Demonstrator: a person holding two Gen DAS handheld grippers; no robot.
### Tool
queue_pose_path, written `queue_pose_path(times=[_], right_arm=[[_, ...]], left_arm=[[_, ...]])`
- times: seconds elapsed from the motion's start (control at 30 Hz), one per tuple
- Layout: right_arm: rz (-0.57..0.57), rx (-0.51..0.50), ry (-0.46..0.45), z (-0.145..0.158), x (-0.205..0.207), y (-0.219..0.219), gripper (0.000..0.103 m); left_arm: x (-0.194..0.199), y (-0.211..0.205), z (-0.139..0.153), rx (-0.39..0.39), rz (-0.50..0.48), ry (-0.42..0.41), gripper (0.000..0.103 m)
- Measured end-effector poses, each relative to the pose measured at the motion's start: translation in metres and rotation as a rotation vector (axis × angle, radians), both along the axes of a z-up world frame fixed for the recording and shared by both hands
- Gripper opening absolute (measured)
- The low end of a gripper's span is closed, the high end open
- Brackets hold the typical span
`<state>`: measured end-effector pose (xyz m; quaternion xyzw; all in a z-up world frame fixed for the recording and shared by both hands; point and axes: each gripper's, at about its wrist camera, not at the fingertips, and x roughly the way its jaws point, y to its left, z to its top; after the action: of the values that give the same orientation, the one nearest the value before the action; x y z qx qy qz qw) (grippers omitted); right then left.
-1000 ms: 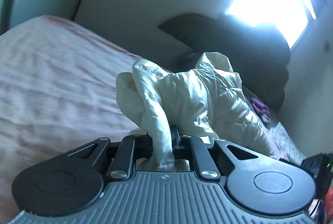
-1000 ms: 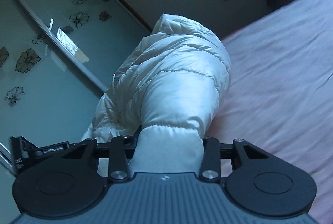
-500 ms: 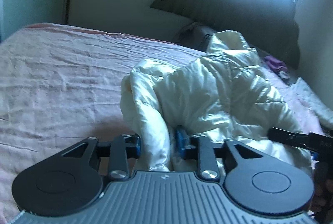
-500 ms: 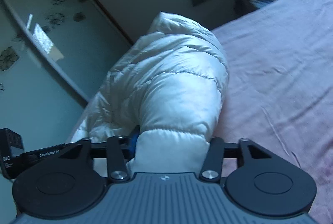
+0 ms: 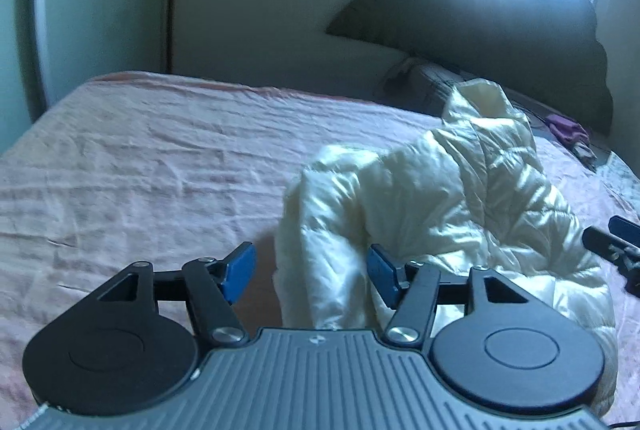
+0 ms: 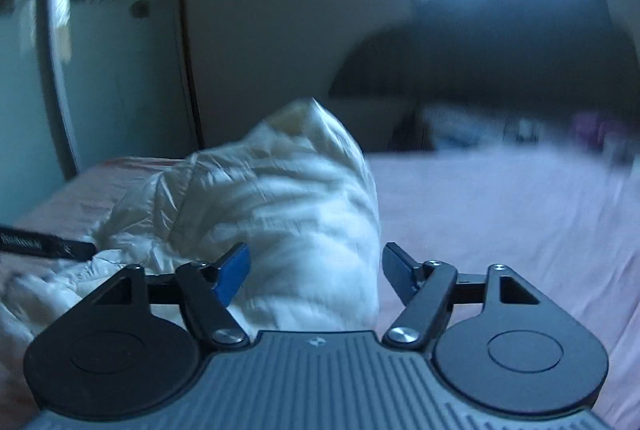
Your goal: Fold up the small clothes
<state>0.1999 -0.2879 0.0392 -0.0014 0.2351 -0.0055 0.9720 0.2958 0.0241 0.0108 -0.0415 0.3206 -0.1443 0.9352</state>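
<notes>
Both the left tongs [image 5: 310, 272] and right tongs [image 6: 316, 272] gape wide around the cream puffer jacket [image 5: 460, 198] on the pink bed [image 5: 160, 166]

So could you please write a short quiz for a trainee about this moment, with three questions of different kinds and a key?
1. True or false: the left gripper has its jaws clamped tight on the white puffer jacket.
2. Multiple choice: where does the jacket lie? A) on the pink bed sheet B) on a wooden chair C) on the floor
3. Fill in the word: the jaws of the right gripper are ____, with a padded part of the jacket between them.

Key: 1 false, the jaws stand apart around a fold. 2 A. 3 open.
</notes>
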Motion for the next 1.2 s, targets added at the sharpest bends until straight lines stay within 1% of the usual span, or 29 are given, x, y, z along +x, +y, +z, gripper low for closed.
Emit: queue_pose_path(times=[0.03, 0.07, 0.13, 0.17, 0.2, 0.23, 0.27, 0.3, 0.33, 0.37, 0.43, 0.5, 0.57, 0.63, 0.73, 0.8, 0.87, 0.93, 0.97, 1.0, 1.07, 1.1, 1.13, 1.2], right_arm=[[0.022, -0.023, 0.019, -0.002, 0.006, 0.004, 0.075], [0.053, -0.031, 0.060, -0.006, 0.017, 0.008, 0.075], [0.097, -0.003, 0.130, -0.019, 0.037, 0.016, 0.077], [0.102, 0.006, 0.147, -0.026, 0.045, 0.020, 0.077], [0.100, 0.008, 0.153, -0.031, 0.050, 0.026, 0.077], [0.100, 0.013, 0.151, -0.034, 0.055, 0.033, 0.080], [0.109, 0.019, 0.149, -0.035, 0.060, 0.040, 0.085], [0.122, 0.019, 0.150, -0.037, 0.065, 0.049, 0.087], [0.136, 0.011, 0.149, -0.039, 0.069, 0.058, 0.092], [0.154, -0.008, 0.148, -0.041, 0.072, 0.067, 0.098], [0.187, -0.071, 0.139, -0.042, 0.074, 0.084, 0.099], [0.198, -0.104, 0.132, -0.037, 0.069, 0.086, 0.098], [0.195, -0.085, 0.113, -0.028, 0.054, 0.077, 0.097], [0.177, -0.073, 0.105, -0.020, 0.039, 0.068, 0.097], [0.175, -0.041, 0.108, -0.015, 0.017, 0.061, 0.097], [0.189, -0.029, 0.150, -0.023, 0.016, 0.061, 0.097], [0.183, -0.043, 0.166, -0.036, 0.021, 0.060, 0.099], [0.146, 0.013, 0.182, -0.041, 0.027, 0.053, 0.100], [0.109, 0.037, 0.174, -0.038, 0.024, 0.050, 0.100], [0.082, 0.043, 0.142, -0.032, 0.015, 0.048, 0.100], [0.072, 0.044, 0.074, -0.020, -0.007, 0.049, 0.100], [0.077, 0.055, 0.055, -0.017, -0.016, 0.050, 0.100], [0.091, 0.068, 0.050, -0.017, -0.023, 0.051, 0.100], [0.121, 0.091, 0.070, -0.023, -0.030, 0.055, 0.100]], left_arm=[[0.001, 0.001, 0.001, 0.001, 0.011, -0.006, 0.066], [0.001, 0.002, 0.005, 0.003, 0.026, -0.015, 0.066], [0.000, 0.000, 0.013, 0.007, 0.039, -0.034, 0.069], [-0.002, -0.002, 0.018, 0.012, 0.033, -0.048, 0.070], [-0.003, -0.006, 0.024, 0.019, 0.027, -0.065, 0.072], [-0.004, -0.010, 0.029, 0.023, 0.022, -0.081, 0.074], [-0.004, -0.014, 0.033, 0.022, 0.016, -0.094, 0.075], [-0.003, -0.020, 0.036, 0.019, 0.008, -0.102, 0.079], [-0.001, -0.025, 0.038, 0.015, 0.002, -0.102, 0.082], [0.001, -0.030, 0.039, 0.008, -0.006, -0.098, 0.083], [0.007, -0.039, 0.034, 0.012, -0.016, -0.081, 0.084], [0.008, -0.046, 0.025, 0.058, 0.004, -0.077, 0.084], [0.005, -0.049, 0.013, 0.115, 0.023, -0.091, 0.084], [0.005, -0.047, 0.001, 0.142, 0.028, -0.080, 0.083], [0.008, -0.043, -0.014, 0.130, 0.038, -0.054, 0.086], [0.010, -0.045, -0.021, 0.145, 0.047, -0.057, 0.089], [0.010, -0.046, -0.025, 0.164, 0.061, -0.064, 0.090], [0.003, -0.046, -0.022, 0.187, 0.074, -0.080, 0.089], [-0.004, -0.046, -0.020, 0.199, 0.078, -0.096, 0.089], [-0.012, -0.044, -0.017, 0.210, 0.083, -0.116, 0.090], [-0.031, -0.040, -0.014, 0.212, 0.089, -0.154, 0.094], [-0.038, -0.040, -0.014, 0.206, 0.084, -0.164, 0.095], [-0.044, -0.039, -0.016, 0.202, 0.077, -0.167, 0.096], [-0.049, -0.040, -0.026, 0.209, 0.070, -0.161, 0.096]])
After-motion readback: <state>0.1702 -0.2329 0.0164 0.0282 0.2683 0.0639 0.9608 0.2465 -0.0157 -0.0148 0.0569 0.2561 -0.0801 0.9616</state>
